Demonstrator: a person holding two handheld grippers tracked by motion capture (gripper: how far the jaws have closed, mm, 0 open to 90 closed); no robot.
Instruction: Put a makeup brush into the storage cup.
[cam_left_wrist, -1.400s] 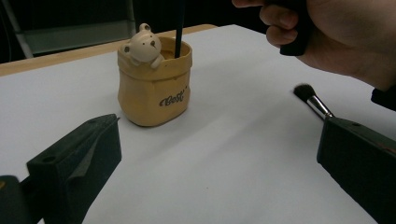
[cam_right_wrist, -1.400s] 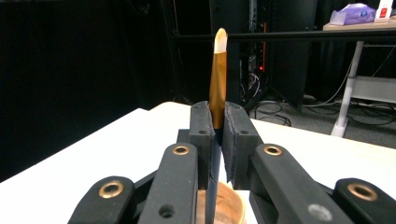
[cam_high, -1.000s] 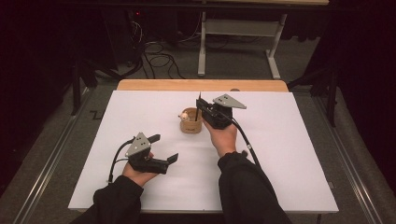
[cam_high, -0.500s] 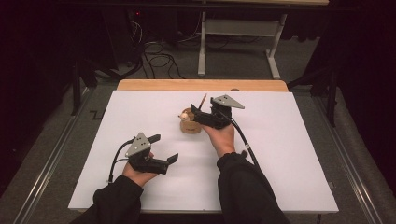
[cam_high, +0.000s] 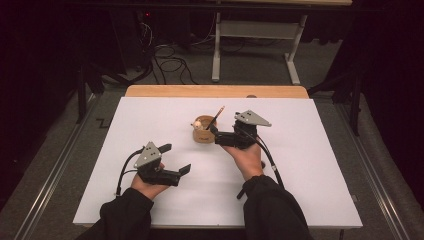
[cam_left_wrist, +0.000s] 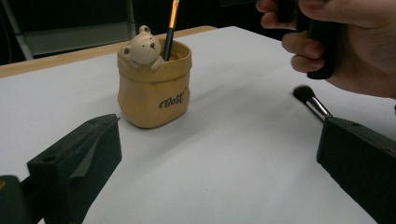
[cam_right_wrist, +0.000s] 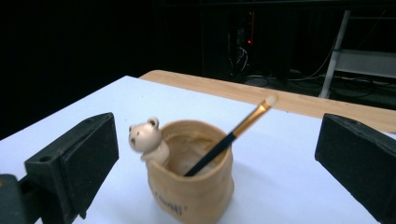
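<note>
We see the cup (cam_high: 202, 134), a tan sack-shaped holder with a small bear (cam_right_wrist: 147, 136) on its rim, standing upright on the white table (cam_high: 320, 165), toward the far middle. A brush (cam_high: 216, 118) stands in the cup, handle end up, leaning against the rim on the side away from the bear. In the right gripper view the brush (cam_right_wrist: 229, 140) tilts up to the right, its lower end inside the cup (cam_right_wrist: 191, 186), nothing touching it.

Our right gripper (cam_high: 216, 134) sits just beside the cup on its right. Its jaws have just been opening and now stand wide apart; in the right gripper view they flank the cup at either edge of the frame, pads off both cup and brush. Nothing is held. The right hand (cam_high: 245, 155) rests on the table nearer to us than the cup.

Our left gripper (cam_high: 175, 159) lies well apart from the cup, nearer us and to the left, jaws wide open and empty. In the left gripper view the cup (cam_left_wrist: 154, 86) stands ahead between the jaws but far off, bear (cam_left_wrist: 141, 46) facing us, brush (cam_left_wrist: 171, 28) rising out of the top.

A second brush (cam_left_wrist: 312, 101) with dark bristles lies flat on the table to the right of the cup in the left gripper view, under the right hand (cam_left_wrist: 336, 42).
</note>
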